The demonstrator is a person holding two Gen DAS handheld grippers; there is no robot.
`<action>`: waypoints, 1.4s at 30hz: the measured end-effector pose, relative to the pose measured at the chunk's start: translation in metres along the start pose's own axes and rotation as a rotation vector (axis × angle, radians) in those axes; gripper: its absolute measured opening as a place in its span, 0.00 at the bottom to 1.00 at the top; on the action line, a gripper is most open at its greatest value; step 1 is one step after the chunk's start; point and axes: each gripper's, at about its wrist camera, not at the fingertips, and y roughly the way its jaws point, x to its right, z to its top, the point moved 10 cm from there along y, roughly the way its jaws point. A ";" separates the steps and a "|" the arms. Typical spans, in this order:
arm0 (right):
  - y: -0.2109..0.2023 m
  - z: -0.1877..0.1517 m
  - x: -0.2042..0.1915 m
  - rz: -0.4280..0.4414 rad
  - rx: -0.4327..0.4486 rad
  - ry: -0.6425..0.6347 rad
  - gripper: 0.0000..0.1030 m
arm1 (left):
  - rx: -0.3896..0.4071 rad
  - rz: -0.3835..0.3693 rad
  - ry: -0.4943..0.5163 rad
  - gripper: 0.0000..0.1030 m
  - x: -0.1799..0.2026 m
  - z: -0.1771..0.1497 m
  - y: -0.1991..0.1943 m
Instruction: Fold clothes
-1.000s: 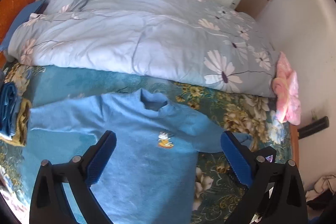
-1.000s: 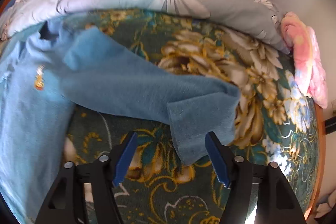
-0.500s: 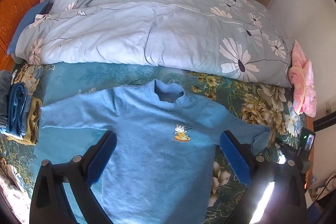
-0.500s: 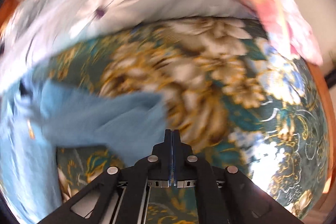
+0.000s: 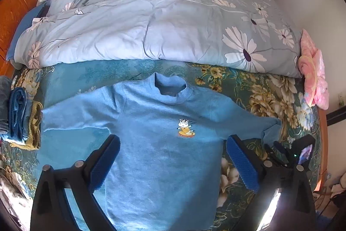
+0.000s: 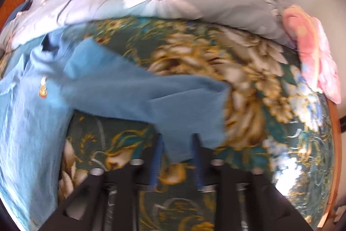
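Reopening since the pinch, your right gripper (image 6: 176,157) part-spread astride the fleecy sweatshirt (image 5: 160,144) cuff; left gripper (image 5: 173,163) wide, empty.

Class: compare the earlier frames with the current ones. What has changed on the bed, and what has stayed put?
The right gripper, wide open a second ago and shut half a second ago, now has its jaws partly open around the folded-over cuff of the blue sweater. The left gripper stays open above the sweater, though its view has shifted. The quilt and the pink cloth are unmoved.
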 end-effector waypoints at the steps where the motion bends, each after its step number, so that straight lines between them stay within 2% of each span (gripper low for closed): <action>1: 0.005 -0.001 -0.006 -0.013 -0.001 -0.010 0.39 | -0.013 0.001 0.010 0.96 0.000 -0.003 0.001; 7: 0.030 -0.005 -0.010 -0.146 -0.002 -0.045 0.40 | -0.060 0.022 0.026 0.96 -0.003 -0.019 0.005; 11: 0.036 -0.005 -0.006 -0.157 -0.013 -0.049 0.37 | -0.079 0.019 0.010 0.96 -0.004 -0.026 0.008; 12: 0.036 -0.004 -0.005 -0.157 -0.015 -0.057 0.35 | -0.081 0.018 0.006 0.96 -0.004 -0.027 0.009; 14: 0.037 -0.002 0.001 -0.165 -0.025 -0.069 0.17 | -0.083 0.011 0.001 0.96 -0.001 -0.027 0.010; 15: 0.038 -0.002 0.004 -0.161 -0.032 -0.069 0.13 | -0.084 0.006 0.000 0.96 0.000 -0.027 0.011; 16: 0.038 -0.001 0.008 -0.142 -0.042 -0.053 0.07 | -0.084 0.000 0.001 0.96 0.003 -0.027 0.011; 20: 0.017 0.007 0.034 -0.048 -0.031 0.057 0.07 | -0.083 -0.008 0.025 0.96 0.012 -0.026 0.012; 26: -0.015 0.021 0.127 0.068 0.008 0.399 0.07 | -0.093 -0.028 0.009 0.96 0.017 -0.031 0.017; 30: -0.012 0.021 0.181 0.099 -0.007 0.563 0.06 | -0.103 -0.040 0.001 0.96 0.021 -0.036 0.019; 31: -0.009 0.019 0.189 0.104 -0.021 0.588 0.00 | -0.106 -0.042 0.000 0.96 0.021 -0.037 0.019; 32: -0.008 0.013 0.197 0.089 -0.035 0.600 0.00 | -0.108 -0.044 -0.002 0.96 0.021 -0.038 0.020; 34: -0.006 0.002 0.207 0.083 -0.067 0.613 0.00 | -0.112 -0.047 -0.009 0.96 0.021 -0.040 0.020; 37: -0.002 -0.016 0.204 0.125 -0.097 0.614 0.00 | -0.114 -0.047 -0.015 0.96 0.021 -0.041 0.021; 39: -0.004 -0.021 0.193 0.183 -0.089 0.614 0.04 | -0.115 -0.048 -0.016 0.96 0.022 -0.040 0.022; 42: 0.001 -0.030 0.183 0.253 -0.086 0.689 0.04 | -0.117 -0.048 -0.013 0.96 0.023 -0.041 0.022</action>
